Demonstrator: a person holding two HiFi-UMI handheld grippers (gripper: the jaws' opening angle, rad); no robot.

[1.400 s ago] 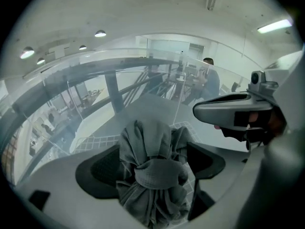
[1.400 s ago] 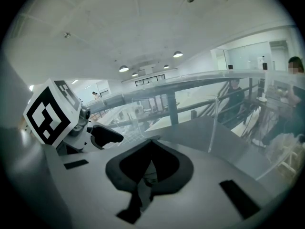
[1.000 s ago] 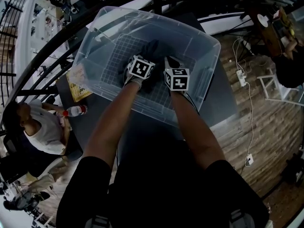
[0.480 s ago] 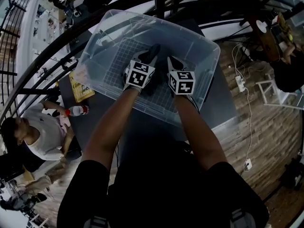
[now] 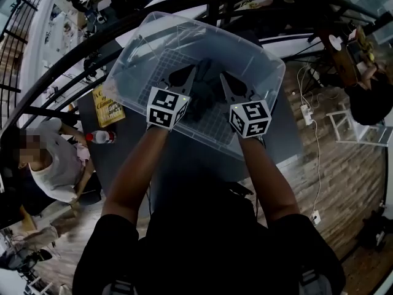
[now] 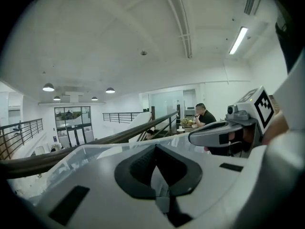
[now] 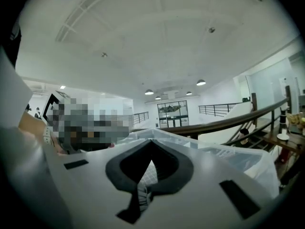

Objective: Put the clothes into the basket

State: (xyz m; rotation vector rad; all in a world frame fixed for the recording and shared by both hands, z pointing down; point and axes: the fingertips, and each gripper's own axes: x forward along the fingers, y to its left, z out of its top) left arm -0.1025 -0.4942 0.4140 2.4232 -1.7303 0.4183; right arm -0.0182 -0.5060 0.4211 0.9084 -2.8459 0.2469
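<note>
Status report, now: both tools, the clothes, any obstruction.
Left tool shut, empty. Right tool shut, empty. Dark garment lying in clear basket, between tools. Nothing blocking.

A white vaulted ceiling (image 6: 119,37) carries round lamps (image 6: 47,87) and a strip light (image 6: 237,40). Wooden floor (image 5: 350,189) fills the head view's right, beyond a dark handrail (image 7: 215,123).

a clear plastic basket (image 5: 161,35) with a grid-patterned floor sits on the dark desk (image 5: 288,131); a crumpled dark garment (image 5: 206,98) lies inside on its floor.
</note>
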